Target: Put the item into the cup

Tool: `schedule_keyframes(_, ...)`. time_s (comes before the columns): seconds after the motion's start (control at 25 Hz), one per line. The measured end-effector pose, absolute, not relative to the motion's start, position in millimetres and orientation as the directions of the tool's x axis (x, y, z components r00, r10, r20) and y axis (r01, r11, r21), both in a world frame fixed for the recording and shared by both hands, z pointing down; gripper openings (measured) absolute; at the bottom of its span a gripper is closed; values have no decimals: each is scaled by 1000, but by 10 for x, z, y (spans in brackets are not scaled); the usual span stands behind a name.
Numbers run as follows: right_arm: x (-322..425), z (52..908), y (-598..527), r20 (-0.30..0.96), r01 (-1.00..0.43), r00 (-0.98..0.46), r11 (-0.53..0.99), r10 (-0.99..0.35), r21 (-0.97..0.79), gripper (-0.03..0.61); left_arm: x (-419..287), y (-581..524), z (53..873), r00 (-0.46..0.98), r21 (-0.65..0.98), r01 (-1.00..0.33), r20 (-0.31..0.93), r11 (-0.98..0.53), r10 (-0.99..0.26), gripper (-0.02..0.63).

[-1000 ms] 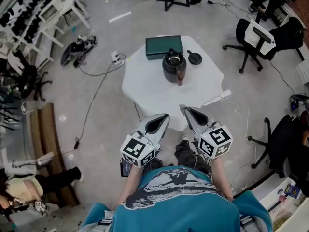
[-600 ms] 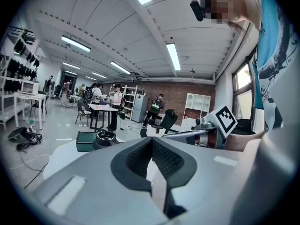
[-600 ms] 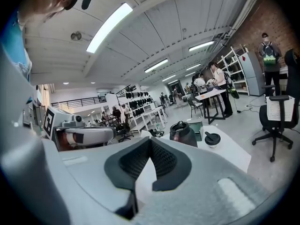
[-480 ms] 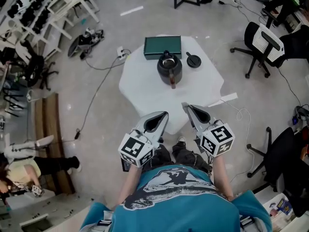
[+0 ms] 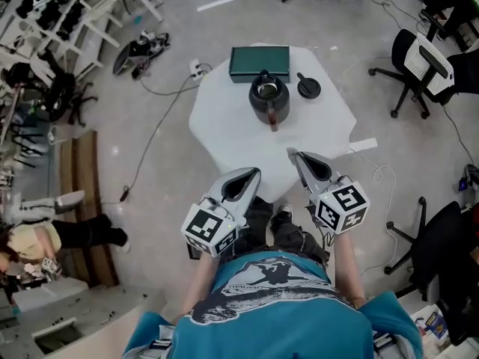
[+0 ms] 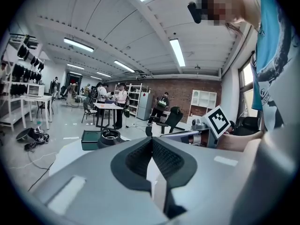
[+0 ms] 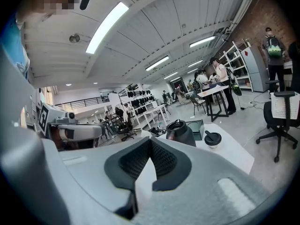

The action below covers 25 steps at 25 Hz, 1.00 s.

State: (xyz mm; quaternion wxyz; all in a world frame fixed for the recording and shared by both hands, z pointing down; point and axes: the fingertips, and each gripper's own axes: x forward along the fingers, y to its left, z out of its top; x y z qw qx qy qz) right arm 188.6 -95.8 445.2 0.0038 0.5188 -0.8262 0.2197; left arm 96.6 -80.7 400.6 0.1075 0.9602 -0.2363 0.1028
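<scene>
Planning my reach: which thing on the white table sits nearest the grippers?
The dark round pot; the green flat box and small black lid lie farther back.

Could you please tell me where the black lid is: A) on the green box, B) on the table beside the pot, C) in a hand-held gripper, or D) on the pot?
B: the lid lies on the white table beside the open pot.
</scene>
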Motion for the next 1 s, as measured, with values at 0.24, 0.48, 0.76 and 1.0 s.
schedule_keyframes(0.24,1877,4396,-1202,230,-873,-445,361,-865,-328,2,933,-1040,4022,875,162,-467,225,-869,-429,12)
schedule_keyframes(0.48,1962,4376,-1494,243,-888,-422,345,-873,-305,2,1007,-1398,3992,886,156,-450,203,-879,-418,12)
schedule_keyframes(0.76,1936,4347,-1954,274,-908,-396,330,-876,-258,2,998,-1822,3959,905,151,-410,194,-900,-380,12)
schedule_keyframes(1.0,1943,4310,-2321,293,-918,-383,326,-876,-225,2,1002,-2084,3984,918,164,-380,191,-910,-349,12)
